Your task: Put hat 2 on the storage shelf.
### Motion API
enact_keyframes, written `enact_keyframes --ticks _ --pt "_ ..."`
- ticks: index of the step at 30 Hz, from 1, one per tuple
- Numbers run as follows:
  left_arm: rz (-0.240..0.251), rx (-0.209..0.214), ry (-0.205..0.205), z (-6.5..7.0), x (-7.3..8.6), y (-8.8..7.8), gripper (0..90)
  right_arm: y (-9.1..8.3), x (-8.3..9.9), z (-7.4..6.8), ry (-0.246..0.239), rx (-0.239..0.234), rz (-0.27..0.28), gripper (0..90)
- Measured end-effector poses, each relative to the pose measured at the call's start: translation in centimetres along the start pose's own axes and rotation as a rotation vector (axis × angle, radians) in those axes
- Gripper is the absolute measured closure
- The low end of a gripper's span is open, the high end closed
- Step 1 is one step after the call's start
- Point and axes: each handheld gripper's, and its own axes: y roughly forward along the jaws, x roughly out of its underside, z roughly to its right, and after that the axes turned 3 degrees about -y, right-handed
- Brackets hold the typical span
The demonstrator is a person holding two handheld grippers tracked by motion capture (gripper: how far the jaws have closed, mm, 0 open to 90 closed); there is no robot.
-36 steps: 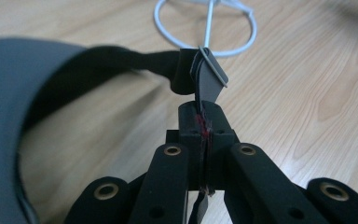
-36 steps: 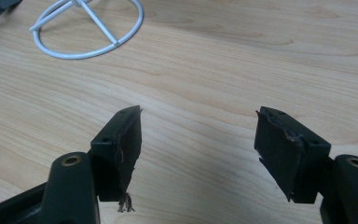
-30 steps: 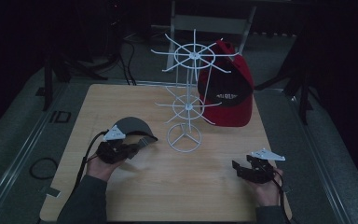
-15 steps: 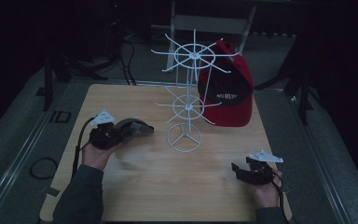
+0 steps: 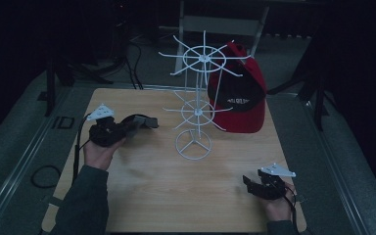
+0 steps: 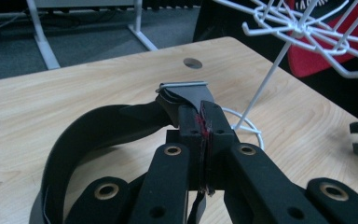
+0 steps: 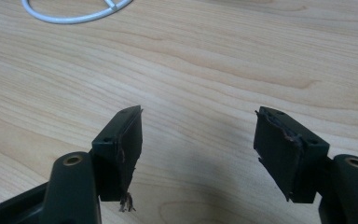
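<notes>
Black cap [image 5: 136, 123] hangs pinched in the left gripper [image 5: 108, 131] above the left half of the table [image 5: 156, 196], its jaws pressed tight together on the cap's back strap, close by the metal buckle [image 6: 182, 87]. In the left gripper view the rest of the dark cap curves away to the left below the jaws, clear of the wood.

Largest of all is the table itself, a light wooden top with a round hole [image 6: 193, 63] near its far edge. On it, a little beyond the middle, stands the white wire rack [image 5: 196, 98]: a ring foot [image 5: 193, 145] flat on the wood, a thin upright post, and two wheels of hooked spokes, the bigger one at the top. The black cap sits just to the left of the rack's lower wheel, near it but not touching any spoke as far as the high view shows.

A red cap [image 5: 239, 93] hangs on the right side of the rack, toward the far right corner of the table, with white lettering on its black front panel.

The right gripper [image 5: 267, 185] rests low near the table's front right corner, well apart from the rack and both caps. Its jaws stand wide apart with nothing between them; in the right gripper view only bare wood lies between the worn pads [image 7: 130, 140].
</notes>
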Motion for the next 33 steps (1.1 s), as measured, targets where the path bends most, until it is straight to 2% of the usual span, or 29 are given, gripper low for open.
enact_keyframes --ticks 6,11,18,33 --pt "0.025 -0.005 -0.029 0.0 -1.0 -0.2 89.2 0.2 0.2 -0.2 -0.012 0.015 -0.003 32.1" --pt "0.042 -0.006 -0.037 0.0 -1.8 -0.3 89.2 0.2 0.3 -0.3 -0.022 0.036 0.007 32.1" --pt "0.074 -0.002 -0.069 -0.2 -2.8 -0.4 89.2 0.2 0.5 -0.4 -0.023 0.042 0.009 31.8" --pt "0.110 -0.015 -0.071 -0.2 -3.9 -0.9 89.2 0.5 0.9 -0.8 -0.046 0.060 0.003 31.6"
